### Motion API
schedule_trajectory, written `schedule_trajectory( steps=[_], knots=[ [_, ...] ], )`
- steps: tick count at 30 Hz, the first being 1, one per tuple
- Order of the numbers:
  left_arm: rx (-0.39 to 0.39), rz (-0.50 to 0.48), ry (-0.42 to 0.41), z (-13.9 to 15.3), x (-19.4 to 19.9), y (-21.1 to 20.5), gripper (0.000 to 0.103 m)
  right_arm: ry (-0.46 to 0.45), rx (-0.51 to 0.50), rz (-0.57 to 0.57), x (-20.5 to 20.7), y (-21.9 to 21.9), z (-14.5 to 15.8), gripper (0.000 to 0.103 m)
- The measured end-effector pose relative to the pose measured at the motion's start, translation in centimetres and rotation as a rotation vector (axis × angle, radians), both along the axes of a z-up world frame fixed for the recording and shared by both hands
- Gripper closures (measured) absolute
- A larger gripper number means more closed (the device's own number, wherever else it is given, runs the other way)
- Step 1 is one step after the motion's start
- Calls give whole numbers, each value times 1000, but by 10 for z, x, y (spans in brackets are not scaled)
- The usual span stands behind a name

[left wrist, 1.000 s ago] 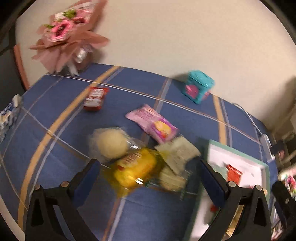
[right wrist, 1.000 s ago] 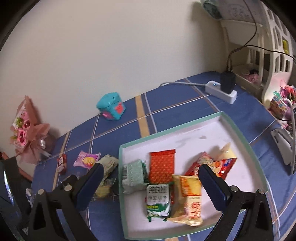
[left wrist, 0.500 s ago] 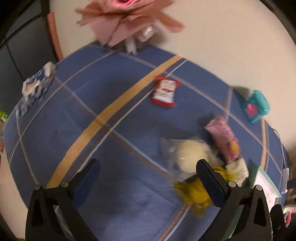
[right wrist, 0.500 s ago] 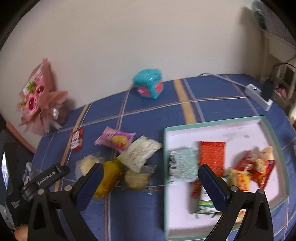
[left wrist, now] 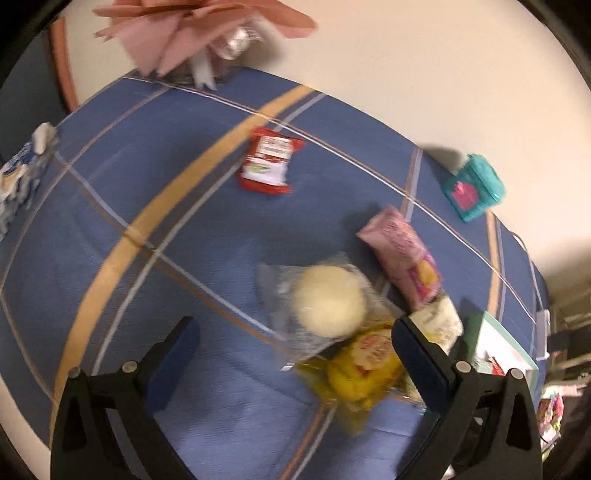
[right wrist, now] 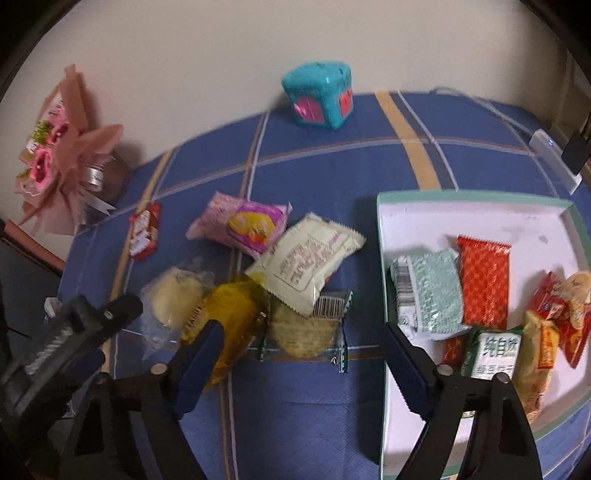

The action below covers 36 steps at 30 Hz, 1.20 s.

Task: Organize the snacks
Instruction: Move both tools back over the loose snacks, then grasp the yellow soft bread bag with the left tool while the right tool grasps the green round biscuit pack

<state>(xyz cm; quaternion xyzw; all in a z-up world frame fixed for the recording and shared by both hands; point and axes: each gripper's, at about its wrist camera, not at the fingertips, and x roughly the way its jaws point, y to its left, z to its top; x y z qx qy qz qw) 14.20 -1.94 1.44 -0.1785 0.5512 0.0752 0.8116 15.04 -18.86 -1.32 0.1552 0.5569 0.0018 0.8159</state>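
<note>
Loose snacks lie in a heap on the blue checked cloth: a pale round bun in clear wrap [left wrist: 328, 302] [right wrist: 177, 295], a yellow packet [left wrist: 362, 369] [right wrist: 229, 317], a cream packet [right wrist: 306, 258], a pink packet [left wrist: 402, 258] [right wrist: 240, 221] and a round biscuit in a clear packet [right wrist: 303, 332]. A red packet [left wrist: 267, 166] [right wrist: 146, 230] lies apart. My left gripper [left wrist: 295, 347] hangs open over the bun. The right gripper [right wrist: 303, 350] is closing above the biscuit packet, its pads apart from it. The white tray [right wrist: 384, 258] on the right holds several snacks.
A teal box [right wrist: 319, 96] [left wrist: 474, 186] stands by the back wall, and a pink bouquet [right wrist: 55, 147] [left wrist: 207, 29] at the back left. A power strip [right wrist: 554, 158] lies behind the tray. A blue-white packet [left wrist: 18, 181] sits at the cloth's left edge.
The right gripper swung left from the tray to the snack heap, came lower, and its jaws narrowed. The left gripper's view swept left across the cloth and settled over the bun.
</note>
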Motion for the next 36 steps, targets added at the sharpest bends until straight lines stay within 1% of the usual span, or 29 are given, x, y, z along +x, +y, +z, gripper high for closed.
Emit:
schedule_trajectory(
  steps=[2,6,9,12,13,17,20,22,23,26,28,30,34,36],
  knots=[
    [-16,-33,1,-3,4,-9,0,15,4,5,2,0,-6,17],
    [-47,-98,31,-13,10,-26,3,39,12,3,6,0,-16,19],
    [-89,-118,54,-20,14,-33,4,52,6,11,9,2,-21,20],
    [-111,-141,78,-26,17,-40,4,67,-18,16,13,5,-29,22],
    [-115,-143,82,-28,18,-41,4,58,-36,23,13,7,-29,24],
    [-115,-140,106,-38,23,-45,4,58,-75,53,20,15,-34,25],
    [-125,-124,146,-41,24,-41,13,79,-38,58,23,18,-43,28],
    [-131,-110,149,-39,25,-36,13,89,-27,48,23,18,-47,28],
    [-135,-109,152,-39,24,-35,13,88,-24,43,24,17,-49,30],
    [-140,-107,185,-48,23,-36,14,80,-32,40,25,18,-50,31],
    [-169,-109,203,-57,23,-39,14,74,-75,58,25,24,-52,33],
    [-162,-109,204,-60,22,-41,14,66,-99,70,26,28,-52,33],
    [-154,-99,199,-59,22,-44,14,57,-102,67,26,29,-53,36],
    [-158,-96,195,-57,18,-42,20,51,-110,65,24,28,-51,39]
  ],
)
